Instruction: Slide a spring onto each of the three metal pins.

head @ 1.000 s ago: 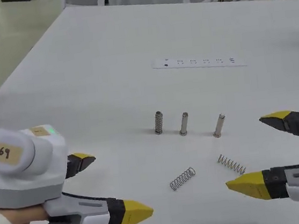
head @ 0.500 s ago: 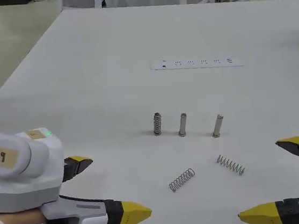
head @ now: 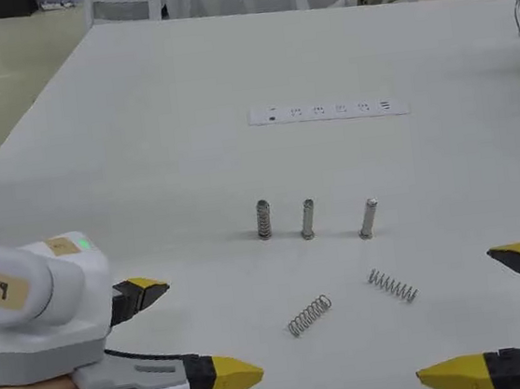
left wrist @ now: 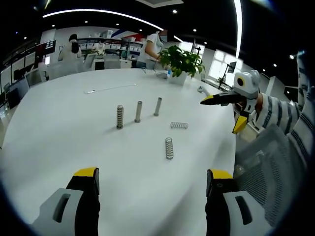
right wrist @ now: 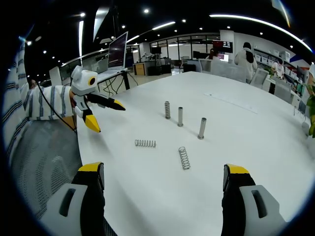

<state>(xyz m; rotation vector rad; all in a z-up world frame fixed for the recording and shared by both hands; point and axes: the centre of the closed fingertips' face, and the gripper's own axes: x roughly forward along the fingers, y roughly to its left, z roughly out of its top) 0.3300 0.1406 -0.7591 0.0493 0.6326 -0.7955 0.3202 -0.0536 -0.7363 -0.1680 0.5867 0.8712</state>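
The left claw (head: pixel 203 330) is spread wide with nothing between its yellow-tipped jaws, low over the white desk (head: pixel 142 151). The right claw (head: pixel 462 315) is just as wide and equally empty. Ahead of both claws, well apart from either, three metal pins stand upright in a row. The left-hand pin (head: pixel 262 205), on the left claw's side, wears a fitted spring (head: pixel 263 222) coiled around its shaft. The middle pin (head: pixel 307 219) and the right-hand pin (head: pixel 367 219), on the right claw's side, are bare. Two more springs lie flat on the desk between the claws and the pins. The first loose spring (head: pixel 309 315) lies nearer the left claw, ahead of its lower jaw tip, and the second loose spring (head: pixel 392 286) lies nearer the right claw. Neither touches a pin or a claw. In the left gripper view the row of pins sits ahead between the jaws, and the right claw comes in from the right with its jaws parted. Beyond the pins, farther from both claws, a white power strip (head: pixel 328 111) lies on the desk.
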